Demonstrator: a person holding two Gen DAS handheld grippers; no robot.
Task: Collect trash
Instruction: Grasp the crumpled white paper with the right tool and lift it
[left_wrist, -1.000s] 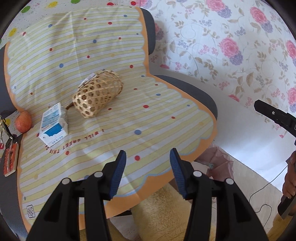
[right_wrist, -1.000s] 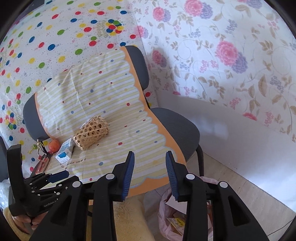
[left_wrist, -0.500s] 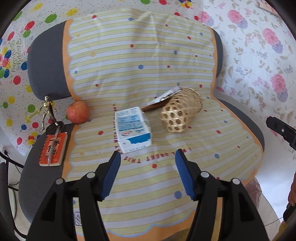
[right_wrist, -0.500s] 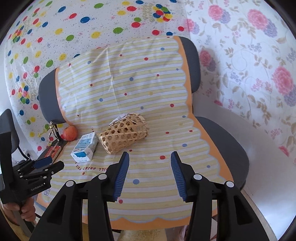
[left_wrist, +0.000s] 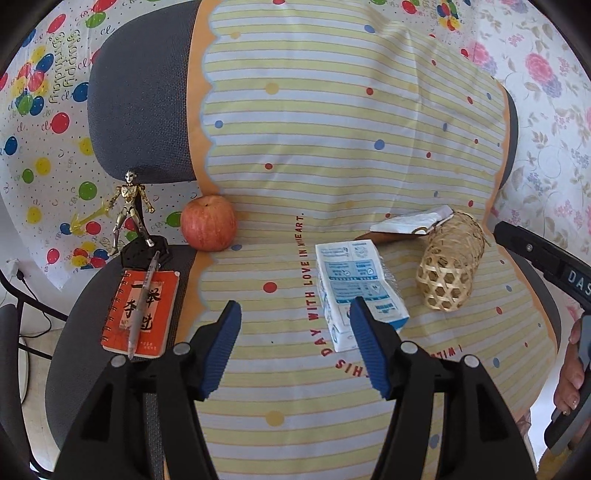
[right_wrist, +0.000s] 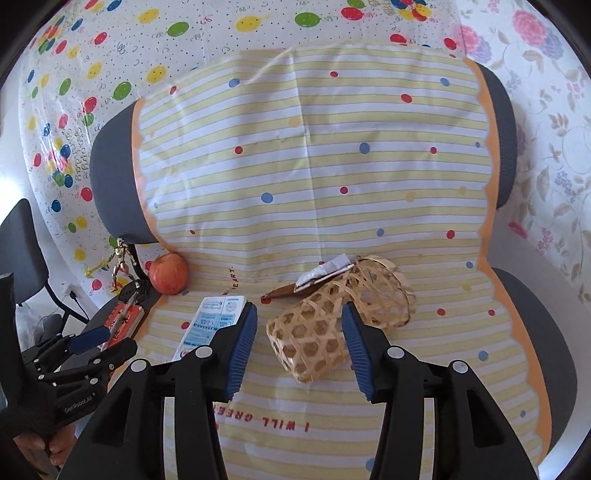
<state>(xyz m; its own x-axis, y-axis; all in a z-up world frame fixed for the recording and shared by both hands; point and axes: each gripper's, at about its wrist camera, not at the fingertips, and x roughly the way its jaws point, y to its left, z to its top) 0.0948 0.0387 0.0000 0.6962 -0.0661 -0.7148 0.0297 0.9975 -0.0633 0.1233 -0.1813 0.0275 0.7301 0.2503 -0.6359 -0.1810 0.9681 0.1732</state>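
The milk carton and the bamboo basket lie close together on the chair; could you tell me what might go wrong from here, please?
1. The right gripper frames the bamboo basket, which may not be trash; closing here would take the wrong thing.
2. The milk carton lies beside the left gripper, off centre, so a jaw could shove it away.
3. The wrapper rests against the basket; moving the basket could drag it off.

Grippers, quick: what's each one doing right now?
Left gripper: open, empty.
Right gripper: open, empty, basket framed between the fingers.
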